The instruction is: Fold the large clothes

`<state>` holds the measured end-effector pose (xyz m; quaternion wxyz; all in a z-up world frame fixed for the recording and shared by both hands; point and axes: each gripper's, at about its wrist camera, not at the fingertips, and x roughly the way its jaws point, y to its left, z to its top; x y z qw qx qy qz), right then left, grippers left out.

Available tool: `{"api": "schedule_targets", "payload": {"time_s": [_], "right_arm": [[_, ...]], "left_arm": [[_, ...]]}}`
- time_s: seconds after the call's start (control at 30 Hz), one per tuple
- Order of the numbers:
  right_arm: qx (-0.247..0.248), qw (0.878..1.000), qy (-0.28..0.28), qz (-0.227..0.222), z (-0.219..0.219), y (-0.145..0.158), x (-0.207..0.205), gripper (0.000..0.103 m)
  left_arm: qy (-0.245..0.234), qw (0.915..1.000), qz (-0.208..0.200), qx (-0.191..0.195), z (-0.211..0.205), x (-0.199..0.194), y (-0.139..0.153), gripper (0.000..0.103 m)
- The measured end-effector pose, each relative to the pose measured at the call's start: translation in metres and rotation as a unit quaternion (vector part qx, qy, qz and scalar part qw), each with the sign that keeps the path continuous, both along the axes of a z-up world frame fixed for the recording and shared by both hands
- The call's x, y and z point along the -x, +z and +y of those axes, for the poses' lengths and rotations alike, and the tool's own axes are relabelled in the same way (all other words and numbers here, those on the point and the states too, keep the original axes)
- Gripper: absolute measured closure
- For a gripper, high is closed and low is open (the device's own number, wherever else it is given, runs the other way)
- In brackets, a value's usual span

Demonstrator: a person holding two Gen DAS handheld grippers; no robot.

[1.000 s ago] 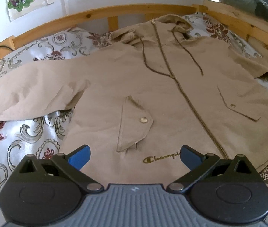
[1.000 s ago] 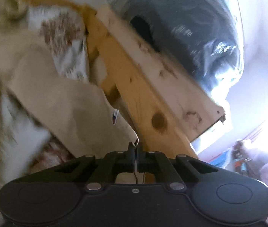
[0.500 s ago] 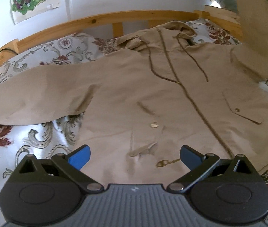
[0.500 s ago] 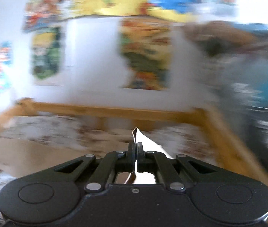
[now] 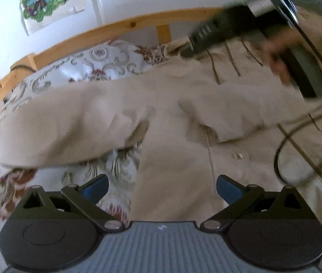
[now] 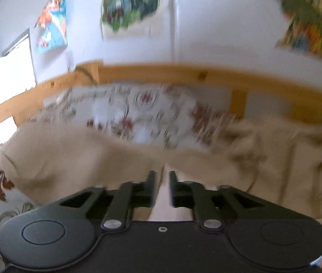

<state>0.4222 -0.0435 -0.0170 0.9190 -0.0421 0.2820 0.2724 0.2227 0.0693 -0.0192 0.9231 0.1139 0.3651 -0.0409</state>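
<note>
A beige zip jacket lies front up on the bed. Its right sleeve now lies folded across the chest; the left sleeve stretches out to the left. My left gripper is open and empty, low over the jacket's hem. My right gripper hovers over the jacket's chest, its jaws a narrow gap apart with nothing between them. The right gripper also shows in the left wrist view at the upper right, blurred, above the collar.
The bed has a floral cover and a wooden rail along the back and left. Posters hang on the white wall. A black cable loops over the jacket's right side.
My right gripper carried the right sleeve over the jacket, let it go and parted its jaws slightly. The sleeve now lies on the chest. My left gripper stayed open and shifted left.
</note>
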Motion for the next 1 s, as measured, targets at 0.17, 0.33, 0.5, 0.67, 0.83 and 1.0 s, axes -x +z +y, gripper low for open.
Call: {"api": "schedule_targets", "payload": {"time_s": [0.17,0.33,0.5,0.67,0.83,1.0], "right_arm": [[-0.013,0.999,-0.015,-0.028,-0.068,-0.014,0.022,0.024],[0.082,0.979,-0.15,-0.109,-0.165,-0.02,0.045,0.013],[0.138,0.937,-0.308,-0.087,-0.248,-0.05,0.024,0.014],[0.166,0.904,-0.39,-0.052,-0.292,-0.096,0.004,0.01],[0.165,0.901,-0.397,-0.056,-0.283,-0.09,0.007,0.01],[0.052,0.913,-0.4,-0.063,-0.257,-0.054,0.093,0.001]], "left_arm": [[-0.018,0.9987,-0.041,0.025,-0.026,-0.045,-0.008,0.001],[0.002,0.9984,-0.052,0.023,-0.069,-0.102,-0.027,0.001],[0.056,0.9981,-0.016,-0.017,-0.086,-0.149,-0.057,0.001],[0.048,0.9986,-0.01,-0.021,-0.079,-0.152,-0.078,0.0],[0.066,0.9974,-0.025,0.015,-0.057,-0.136,-0.063,0.001],[0.12,0.9884,-0.073,0.059,-0.011,-0.088,-0.04,0.001]]}}
